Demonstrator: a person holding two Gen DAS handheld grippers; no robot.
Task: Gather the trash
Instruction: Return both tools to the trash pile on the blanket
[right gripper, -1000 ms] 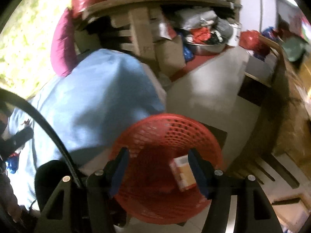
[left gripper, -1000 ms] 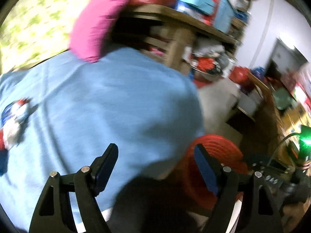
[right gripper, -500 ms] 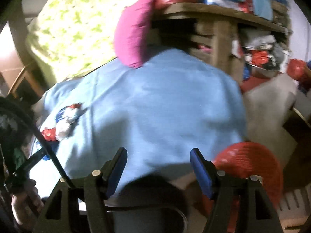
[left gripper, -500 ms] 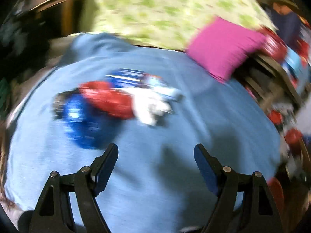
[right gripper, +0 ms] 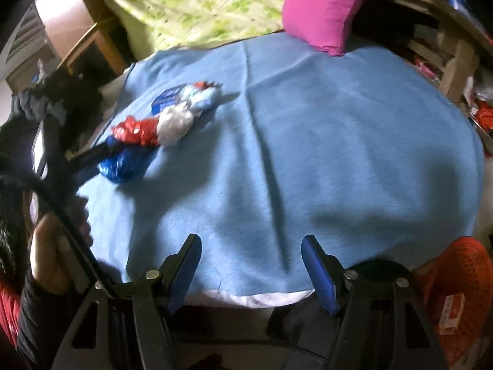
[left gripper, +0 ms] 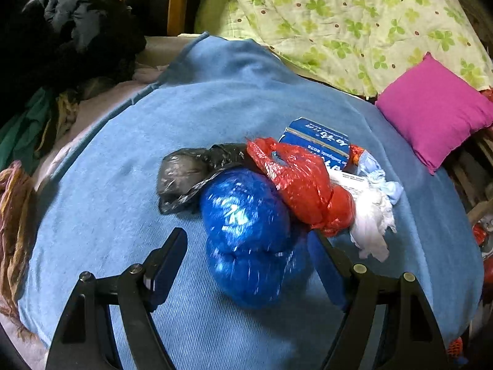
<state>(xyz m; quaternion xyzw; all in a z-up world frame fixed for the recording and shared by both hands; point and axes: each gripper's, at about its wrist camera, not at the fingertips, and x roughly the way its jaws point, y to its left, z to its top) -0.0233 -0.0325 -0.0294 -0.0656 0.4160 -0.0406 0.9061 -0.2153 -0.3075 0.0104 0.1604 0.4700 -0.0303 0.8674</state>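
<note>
A pile of trash lies on a light blue blanket (left gripper: 215, 108): a blue plastic bag (left gripper: 246, 231), a red plastic bag (left gripper: 305, 182), a black plastic bag (left gripper: 188, 175), a blue carton (left gripper: 317, 141) and crumpled white paper (left gripper: 372, 215). My left gripper (left gripper: 246, 265) is open, its fingers on either side of the blue bag. The pile also shows in the right wrist view (right gripper: 154, 123), far left on the blanket (right gripper: 308, 154). My right gripper (right gripper: 251, 268) is open and empty at the blanket's near edge. A red mesh basket (right gripper: 462, 271) holding a small carton (right gripper: 451, 314) sits at the lower right.
A magenta pillow (left gripper: 434, 111) lies at the blanket's far right, also in the right wrist view (right gripper: 323, 6). A green-patterned quilt (left gripper: 354, 21) is behind. Dark clothes (left gripper: 77, 30) are heaped at the left. A cluttered wooden shelf (right gripper: 446, 55) stands to the right.
Both views have swung from the basket and floor to the blanket. My left gripper has closed in on the trash pile and now straddles the blue bag. Both grippers have stayed open.
</note>
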